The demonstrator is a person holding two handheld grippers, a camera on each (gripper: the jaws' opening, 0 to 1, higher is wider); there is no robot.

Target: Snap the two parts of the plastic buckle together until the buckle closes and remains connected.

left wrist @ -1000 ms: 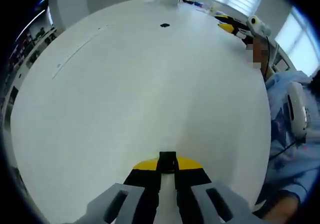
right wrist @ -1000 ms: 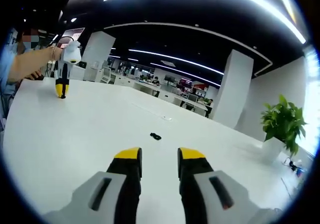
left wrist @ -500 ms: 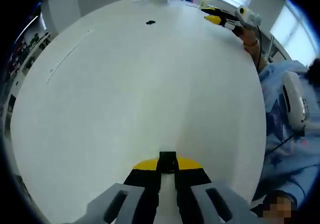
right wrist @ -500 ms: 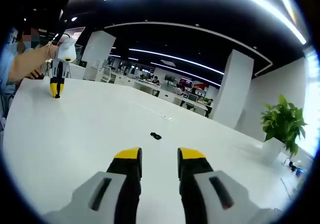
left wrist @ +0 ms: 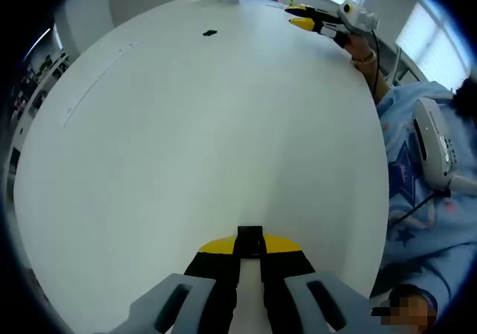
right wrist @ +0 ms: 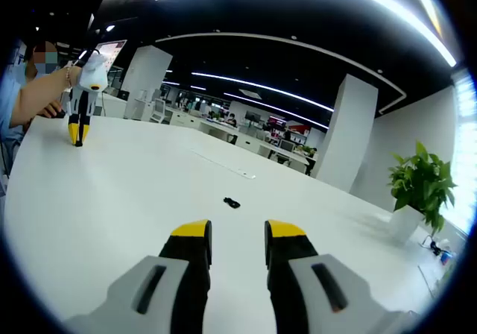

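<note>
Right gripper view: right gripper (right wrist: 237, 238), jaws slightly parted and empty, faces the buckle (right wrist: 232, 203) at twelve o'clock on the table (right wrist: 112, 200), while the narrowly closed left gripper (left wrist: 250, 246) has drifted farther off, leaving snapping unstarted.

Left hand-held gripper (left wrist: 250, 253) pointing forward over the counter (left wrist: 209, 140), jaws standing nearly closed, yellow tips meeting around a small black piece; contents not determinable. Right hand-held gripper (right wrist: 237, 237) hovering level, jaws standing parted with a clear gap, holding nothing. Left hand-held gripper also appearing at far left in the right gripper view, pointing downward, gripped by a hand (right wrist: 54, 110).
</note>
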